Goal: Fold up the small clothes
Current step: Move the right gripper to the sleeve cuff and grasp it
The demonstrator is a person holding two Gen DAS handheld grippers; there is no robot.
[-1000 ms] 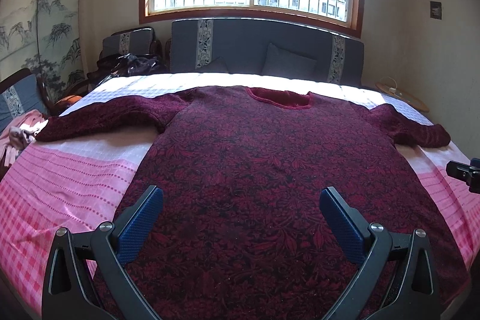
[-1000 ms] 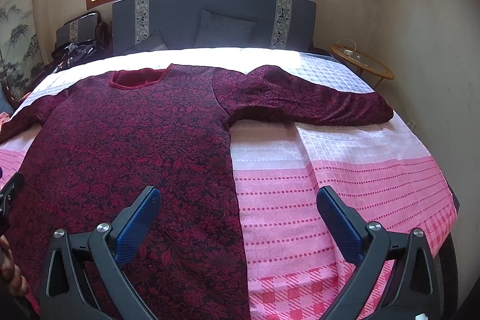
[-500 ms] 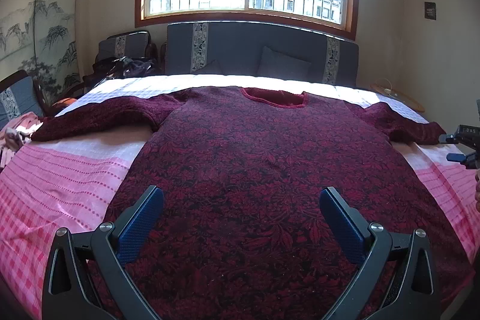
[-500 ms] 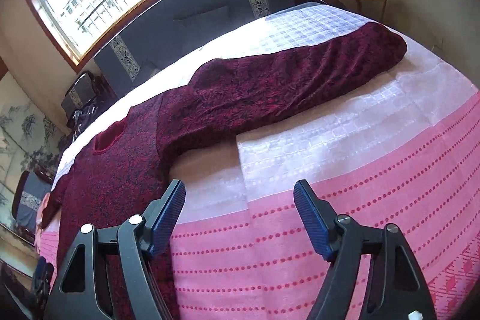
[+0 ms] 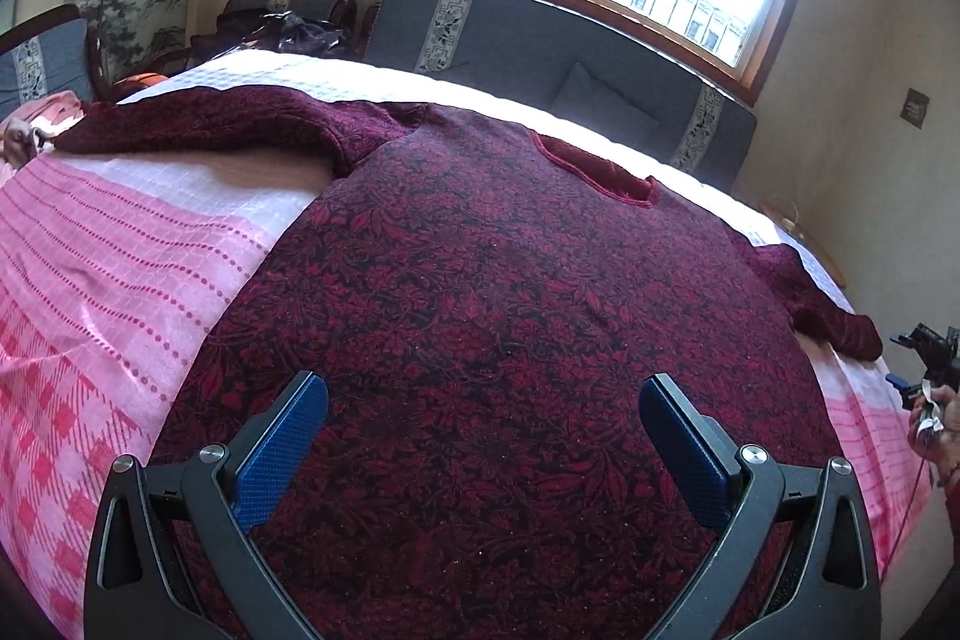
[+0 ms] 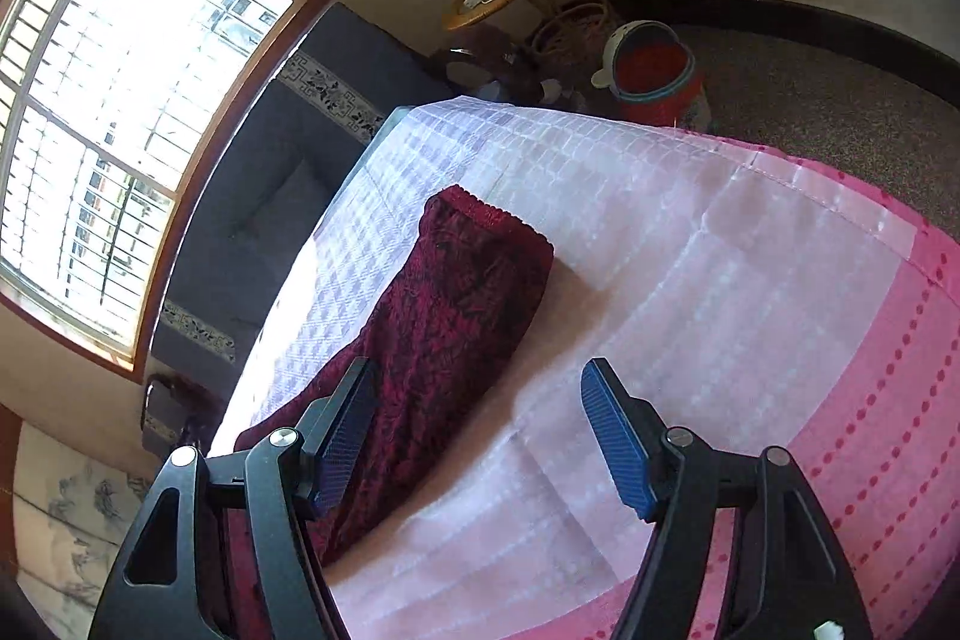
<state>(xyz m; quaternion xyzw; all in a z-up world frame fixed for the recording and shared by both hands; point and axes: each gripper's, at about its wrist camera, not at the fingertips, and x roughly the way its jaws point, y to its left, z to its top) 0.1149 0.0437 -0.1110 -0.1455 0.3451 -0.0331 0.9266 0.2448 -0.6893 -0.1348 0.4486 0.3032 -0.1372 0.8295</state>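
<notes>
The right claw (image 6: pixel 480 436) stands partly open with nothing gripped; its jaws have just been closing, and the sleeve end (image 6: pixel 480 274) of the sweater lies ahead of them and partly under the left-hand pad, not yet pressed between the two; this narrower gap looks chosen to suit a pinch on thin knit rather than a wide reach. The claw is rolled over, so the window and bed sit tilted in its view; I judge that this lines the pads up across the sleeve, ready to take the cuff (image 6: pixel 486 214) and carry it in over the body.

The left claw (image 5: pixel 480 430) hangs wide open and empty above the lower middle of the dark red sweater (image 5: pixel 510 310); it touches nothing I can make out, and seems to wait there while the other side starts the fold.

The sweater lies spread flat, front up, on the bed (image 5: pixel 120 280), neck toward the headboard and both sleeves stretched out sideways; laid so, each sleeve can be turned inward without disturbing the rest. The pink and white bedspread (image 6: pixel 750 280) beneath is smooth. At the right edge of the left view the person's hand (image 5: pixel 939 427) carries the right claw near the far sleeve tip.
</notes>
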